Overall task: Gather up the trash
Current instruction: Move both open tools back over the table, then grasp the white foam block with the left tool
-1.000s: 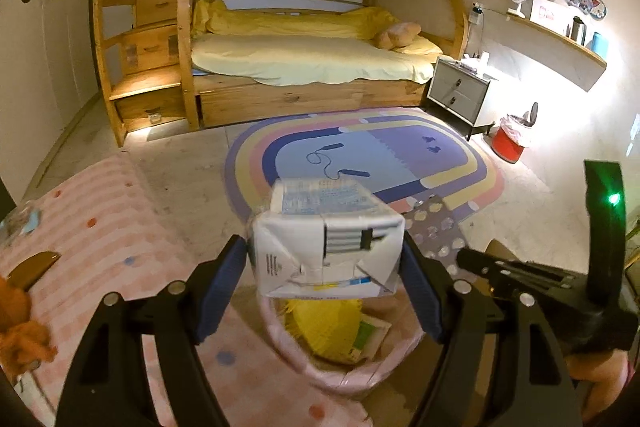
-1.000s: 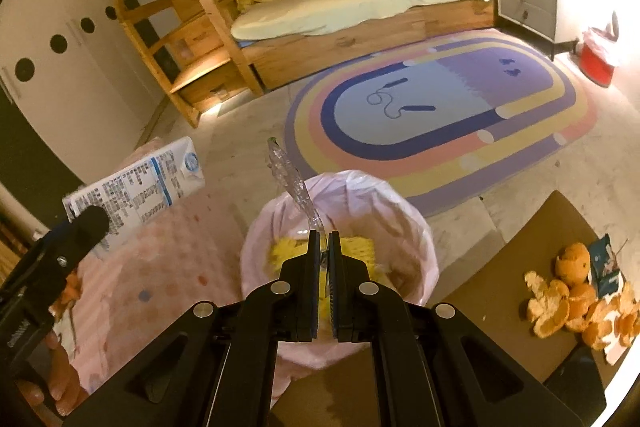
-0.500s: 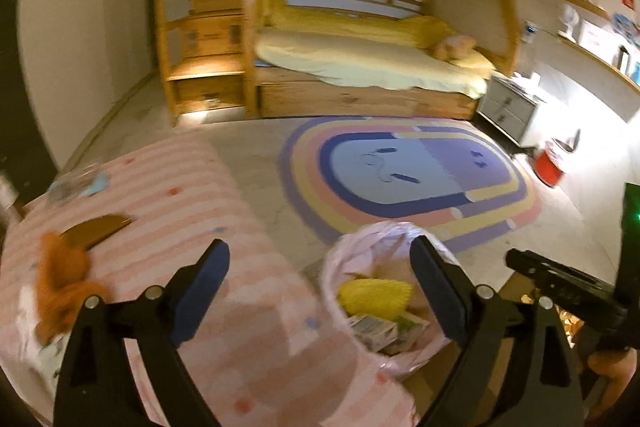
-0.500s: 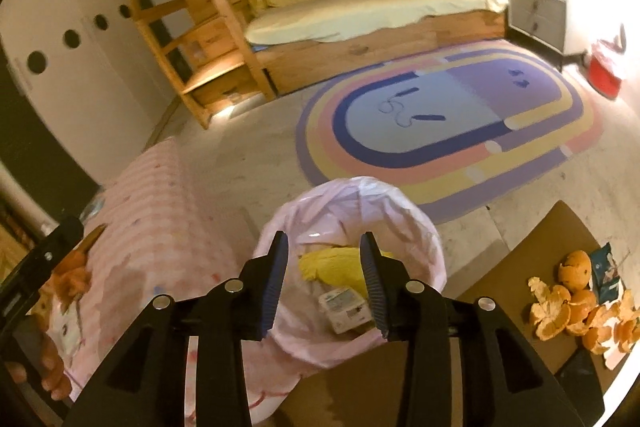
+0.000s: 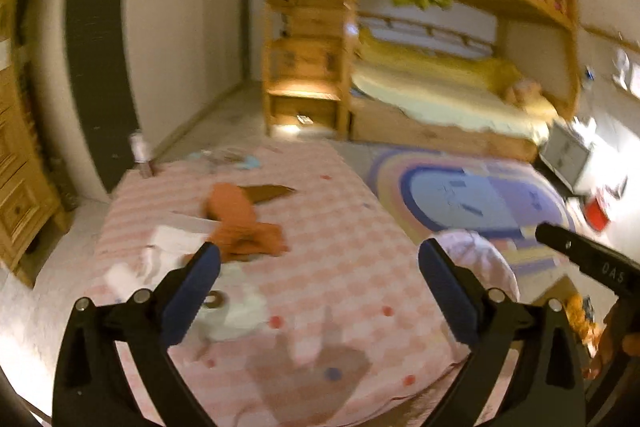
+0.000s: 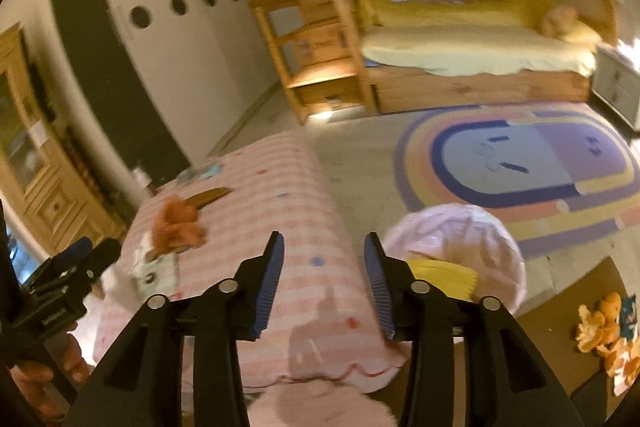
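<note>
Orange peels (image 5: 240, 227) and wrappers (image 5: 176, 251) litter the pink-checked table (image 5: 340, 267).

Pink striped, dotted tablecloth (image 5: 340, 267); orange peel (image 5: 240, 223); pale pink bin bag (image 6: 472, 227)

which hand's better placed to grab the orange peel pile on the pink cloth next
Left, probably. The left gripper is empty, its jaws opening wide, and the orange peel pile lies just beyond its left finger. The right gripper, also empty and opening, points between that pile and the pink-lined trash bin.
</note>
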